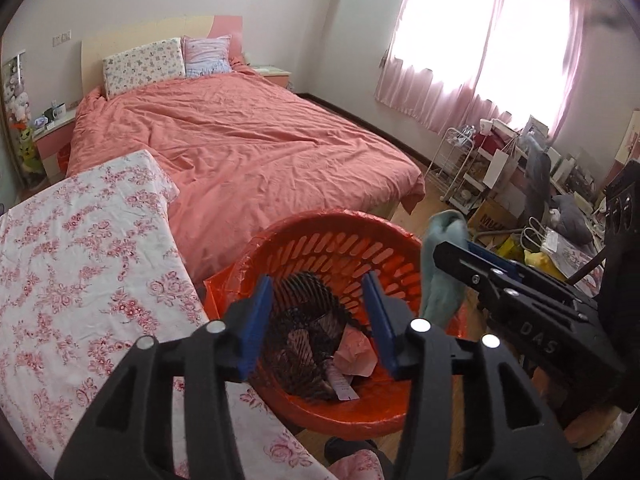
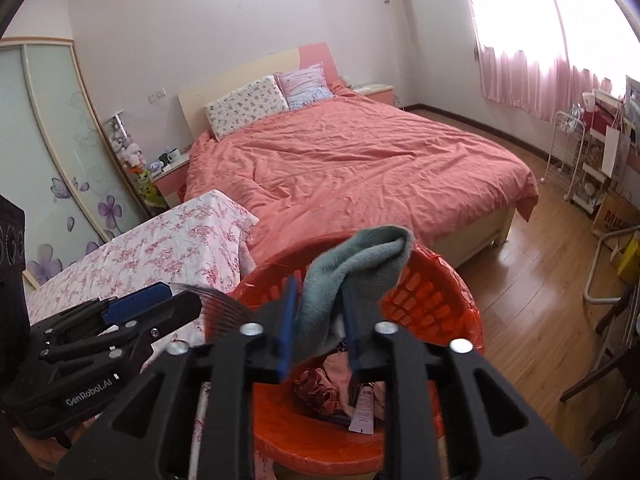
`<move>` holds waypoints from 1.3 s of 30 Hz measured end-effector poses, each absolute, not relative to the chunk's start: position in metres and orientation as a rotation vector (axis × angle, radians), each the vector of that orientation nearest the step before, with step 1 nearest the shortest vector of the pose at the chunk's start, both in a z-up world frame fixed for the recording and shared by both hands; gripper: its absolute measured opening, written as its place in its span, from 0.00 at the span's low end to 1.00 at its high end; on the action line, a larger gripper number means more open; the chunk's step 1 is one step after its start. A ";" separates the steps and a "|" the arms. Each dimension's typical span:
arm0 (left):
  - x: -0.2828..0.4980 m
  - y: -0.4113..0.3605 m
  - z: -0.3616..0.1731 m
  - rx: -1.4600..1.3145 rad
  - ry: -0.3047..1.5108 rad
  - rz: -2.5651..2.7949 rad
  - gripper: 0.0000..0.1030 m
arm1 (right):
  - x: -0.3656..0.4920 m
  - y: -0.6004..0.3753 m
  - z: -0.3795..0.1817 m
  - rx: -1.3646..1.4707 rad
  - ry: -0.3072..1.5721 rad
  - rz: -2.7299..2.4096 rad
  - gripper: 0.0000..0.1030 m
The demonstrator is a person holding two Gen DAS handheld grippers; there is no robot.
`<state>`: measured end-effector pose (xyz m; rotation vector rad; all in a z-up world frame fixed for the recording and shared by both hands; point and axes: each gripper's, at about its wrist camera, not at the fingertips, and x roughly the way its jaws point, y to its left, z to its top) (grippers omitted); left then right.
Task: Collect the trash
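**Right gripper holds cloth above the bin; release is pending**

Right gripper [image 2: 318,320] is pinching a grey-green cloth [image 2: 360,260] between its blue pads, with the fabric bunched above the fingertips and a tail hanging down between them. Its position is directly over the orange trash basket [image 2: 436,292], which stands on the wooden floor between the floral-covered surface [image 2: 160,240] and the foot of the bed [image 2: 360,160].

Left gripper [image 1: 316,316] is spread wide and holds nothing. It hangs over the same basket [image 1: 332,248], just beside the right gripper [image 1: 460,256], where the cloth [image 1: 444,260] is seen draped at the basket's right rim.

Basket contents, as far as visible:
- a dark comb-like or mesh item [image 1: 304,320]
- pink crumpled paper [image 1: 354,354]
- a small tube or label [image 2: 362,408]
- a piece of plaid fabric [image 2: 316,390]

Step in hand, as a judgement: deposit of the cloth. The item is gathered and positioned; only the drop remains for this piece.

Next move requirements:
1. Confirm that the hanging tail of the cloth lies inside the rim, not over it. Part of the fabric sits near the edge, so it may catch there.
2. Part the right fingers fully; soft pile may cling to the pads, and a slight shake may be needed.
3. Keep the left gripper clear of the falling cloth.
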<state>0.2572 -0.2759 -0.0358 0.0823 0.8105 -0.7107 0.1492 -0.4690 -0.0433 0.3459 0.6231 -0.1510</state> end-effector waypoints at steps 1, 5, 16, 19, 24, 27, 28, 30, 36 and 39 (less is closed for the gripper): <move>0.259 -0.274 -0.038 0.086 0.816 -0.702 0.49 | 0.148 -0.471 -0.045 0.352 0.625 -0.151 0.34; 0.263 -0.262 -0.044 0.090 0.816 -0.655 0.52 | 0.140 -0.466 -0.046 0.342 0.622 -0.161 0.40; 0.223 -0.179 -0.009 0.090 0.681 -0.464 0.87 | 0.100 -0.427 -0.013 0.274 0.514 -0.177 0.70; 0.208 -0.154 0.000 0.097 0.652 -0.410 0.93 | 0.082 -0.412 -0.007 0.263 0.484 -0.195 0.81; 0.172 -0.115 0.008 0.127 0.610 -0.286 0.96 | 0.053 -0.384 0.004 0.220 0.436 -0.253 0.98; 0.149 -0.093 0.009 0.125 0.598 -0.236 0.96 | 0.035 -0.365 0.010 0.174 0.400 -0.326 0.98; 0.141 -0.086 0.010 0.116 0.598 -0.217 0.96 | 0.029 -0.359 0.012 0.154 0.388 -0.364 0.98; 0.126 -0.073 0.009 0.106 0.602 -0.174 0.96 | 0.020 -0.348 0.013 0.134 0.381 -0.428 0.98; 0.078 -0.037 0.004 0.035 0.570 -0.149 0.96 | -0.016 -0.328 0.003 0.158 0.368 -0.408 0.98; 0.058 -0.027 0.002 0.020 0.535 -0.120 0.96 | -0.026 -0.318 -0.005 0.150 0.391 -0.410 0.98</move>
